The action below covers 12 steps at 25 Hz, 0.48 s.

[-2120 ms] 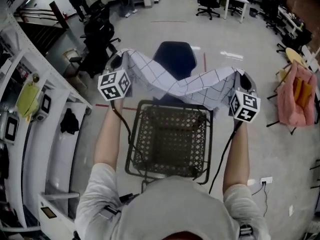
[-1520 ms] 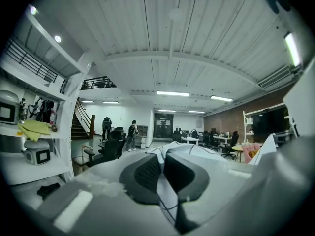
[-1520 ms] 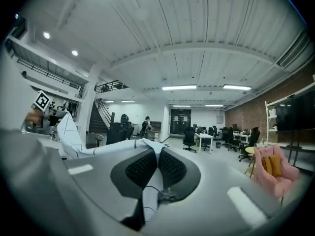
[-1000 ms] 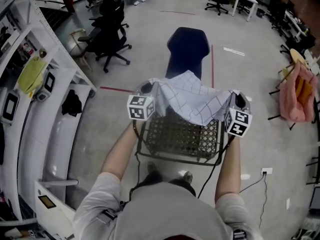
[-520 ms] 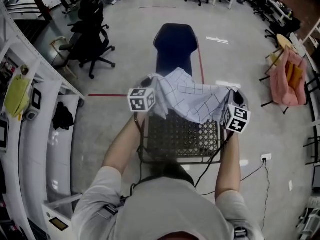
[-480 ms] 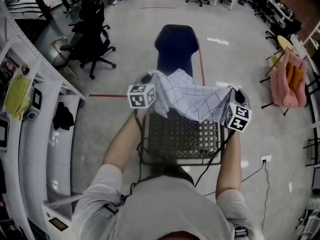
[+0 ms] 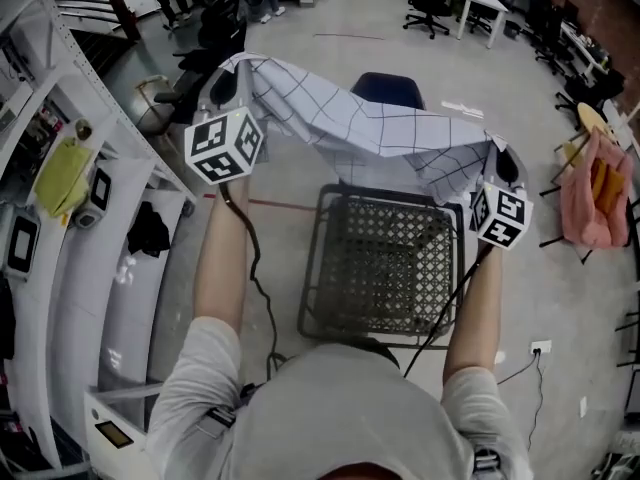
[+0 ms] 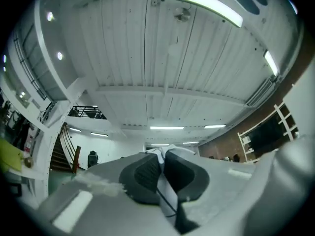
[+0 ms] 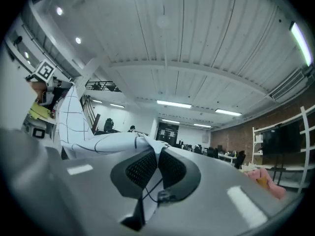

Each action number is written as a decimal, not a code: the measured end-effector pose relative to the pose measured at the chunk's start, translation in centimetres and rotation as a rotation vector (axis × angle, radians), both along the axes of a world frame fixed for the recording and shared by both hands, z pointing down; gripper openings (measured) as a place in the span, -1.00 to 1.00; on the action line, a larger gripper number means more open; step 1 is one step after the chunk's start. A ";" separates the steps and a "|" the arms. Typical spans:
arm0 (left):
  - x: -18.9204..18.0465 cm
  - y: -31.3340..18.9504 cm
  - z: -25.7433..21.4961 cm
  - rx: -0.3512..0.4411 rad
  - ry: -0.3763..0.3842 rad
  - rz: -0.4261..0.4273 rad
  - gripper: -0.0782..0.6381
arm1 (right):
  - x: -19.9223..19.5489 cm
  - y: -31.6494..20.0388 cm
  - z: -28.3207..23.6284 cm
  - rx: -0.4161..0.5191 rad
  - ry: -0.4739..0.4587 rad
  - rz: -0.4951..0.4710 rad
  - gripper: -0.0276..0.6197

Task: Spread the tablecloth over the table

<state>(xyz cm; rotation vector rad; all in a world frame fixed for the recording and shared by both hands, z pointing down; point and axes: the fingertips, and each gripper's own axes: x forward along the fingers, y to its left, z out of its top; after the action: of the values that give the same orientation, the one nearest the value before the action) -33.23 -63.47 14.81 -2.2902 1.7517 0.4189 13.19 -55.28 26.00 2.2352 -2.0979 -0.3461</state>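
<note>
A white tablecloth point(image 7: 350, 118) with a thin dark grid hangs stretched between my two grippers, above the far edge of a small dark wire-mesh table point(image 7: 385, 258). My left gripper point(image 7: 232, 80) is raised high at the upper left, shut on one corner of the tablecloth point(image 8: 161, 176). My right gripper point(image 7: 497, 160) is lower at the right, shut on the other corner of the tablecloth point(image 9: 147, 181). In the right gripper view the tablecloth point(image 9: 98, 141) runs off to the left. The cloth sags in the middle and hides the table's far rim.
White shelving point(image 7: 70, 168) runs down the left side. A dark blue chair point(image 7: 388, 88) stands beyond the table, with black office chairs point(image 7: 225, 33) further back. A pink cloth on a stand point(image 7: 592, 188) is at the right. A cable point(image 7: 250, 268) hangs from the left arm.
Both grippers have risen with the cloth, the left one much higher and out to the left. The cloth, bunched over the table before, is now pulled wide and lifted.
</note>
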 end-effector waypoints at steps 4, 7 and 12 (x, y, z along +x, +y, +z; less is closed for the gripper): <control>0.4 3.7 10.9 -0.142 -0.067 0.024 -0.72 | -1.4 2.4 6.7 -0.144 0.001 -0.007 -0.89; 2.8 6.4 20.2 -0.279 -0.106 0.037 -0.72 | -1.8 5.0 11.6 -0.211 -0.008 -0.011 -0.89; 4.5 12.0 29.2 -0.443 -0.092 0.005 -0.72 | 1.8 9.2 15.9 -0.249 -0.042 -0.016 -0.89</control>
<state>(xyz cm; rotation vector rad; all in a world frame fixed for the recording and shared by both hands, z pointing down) -28.73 -51.49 44.03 -2.5493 1.9468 -0.0872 14.96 -46.09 41.94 2.1007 -2.0493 -0.0348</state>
